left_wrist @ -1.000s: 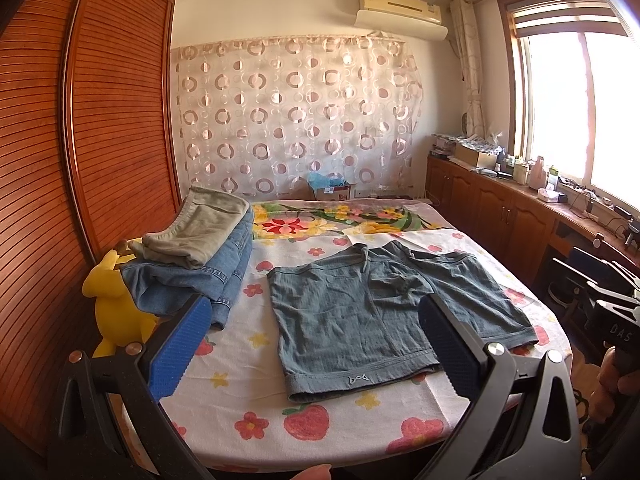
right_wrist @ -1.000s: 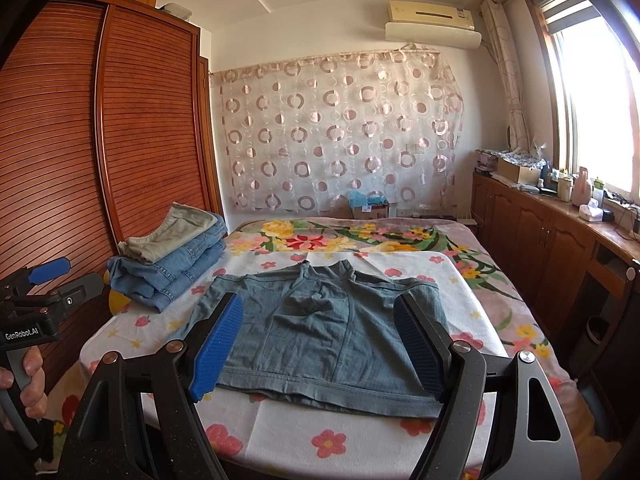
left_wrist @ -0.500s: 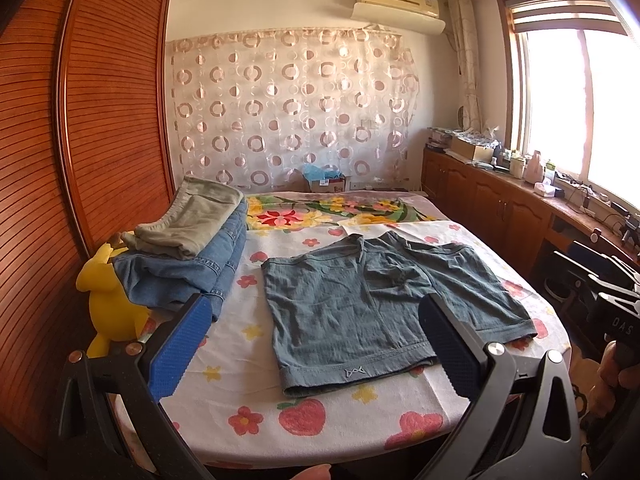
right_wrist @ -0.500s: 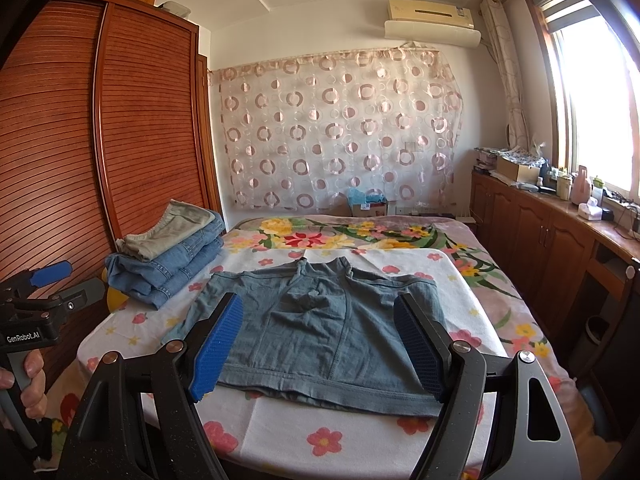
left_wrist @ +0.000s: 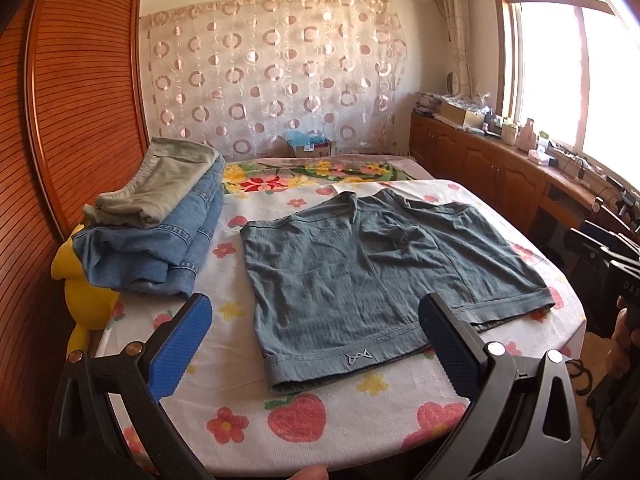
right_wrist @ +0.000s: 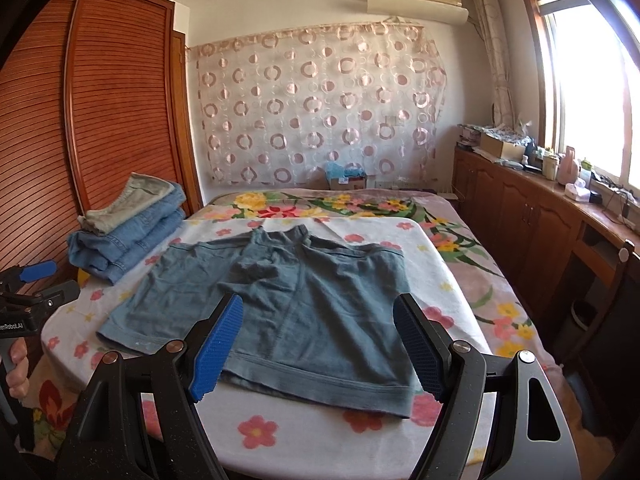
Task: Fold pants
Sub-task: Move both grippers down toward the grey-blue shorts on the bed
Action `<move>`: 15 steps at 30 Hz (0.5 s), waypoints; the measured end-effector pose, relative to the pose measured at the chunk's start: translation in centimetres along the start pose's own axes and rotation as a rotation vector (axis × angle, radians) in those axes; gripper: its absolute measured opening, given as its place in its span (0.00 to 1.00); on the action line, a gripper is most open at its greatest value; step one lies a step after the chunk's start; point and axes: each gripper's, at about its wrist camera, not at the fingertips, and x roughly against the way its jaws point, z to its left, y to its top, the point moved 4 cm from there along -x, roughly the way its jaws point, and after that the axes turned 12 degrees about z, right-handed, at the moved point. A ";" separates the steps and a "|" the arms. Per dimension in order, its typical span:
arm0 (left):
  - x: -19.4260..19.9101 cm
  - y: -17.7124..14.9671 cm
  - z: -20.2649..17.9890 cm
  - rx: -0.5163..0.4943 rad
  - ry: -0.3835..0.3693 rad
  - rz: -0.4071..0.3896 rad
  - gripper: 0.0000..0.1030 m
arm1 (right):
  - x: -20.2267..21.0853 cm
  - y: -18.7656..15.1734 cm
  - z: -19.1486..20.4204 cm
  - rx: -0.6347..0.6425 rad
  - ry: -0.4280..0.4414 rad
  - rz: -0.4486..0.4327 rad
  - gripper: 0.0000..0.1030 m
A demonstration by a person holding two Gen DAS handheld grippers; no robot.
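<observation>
Over the last second both grippers had edged closer to the grey-blue shorts [left_wrist: 384,272], which lay flat and unfolded on the flowered bedspread [left_wrist: 304,420], just right of the stack of folded jeans [left_wrist: 160,236]. The left gripper [left_wrist: 316,344] and right gripper [right_wrist: 318,344] were spread wide, holding nothing; folding had not begun.

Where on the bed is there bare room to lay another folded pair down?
Free: the floral sheet strip between the grey-blue shorts hem and the near edge, and the far end toward the curtain. Crowded: the left edge, under the folded stack.
</observation>
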 end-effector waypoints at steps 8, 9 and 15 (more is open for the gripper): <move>-3.1 0.5 -0.9 -0.064 -0.014 0.071 1.00 | -0.6 0.7 -1.0 -0.013 -0.005 0.040 0.77; -3.5 0.5 -1.1 -0.075 -0.020 0.085 1.00 | -0.7 0.8 -0.7 -0.011 -0.007 0.046 0.77; -6.5 0.3 -2.3 -0.117 -0.069 0.162 1.00 | -1.5 1.2 -1.1 -0.007 0.000 0.075 0.77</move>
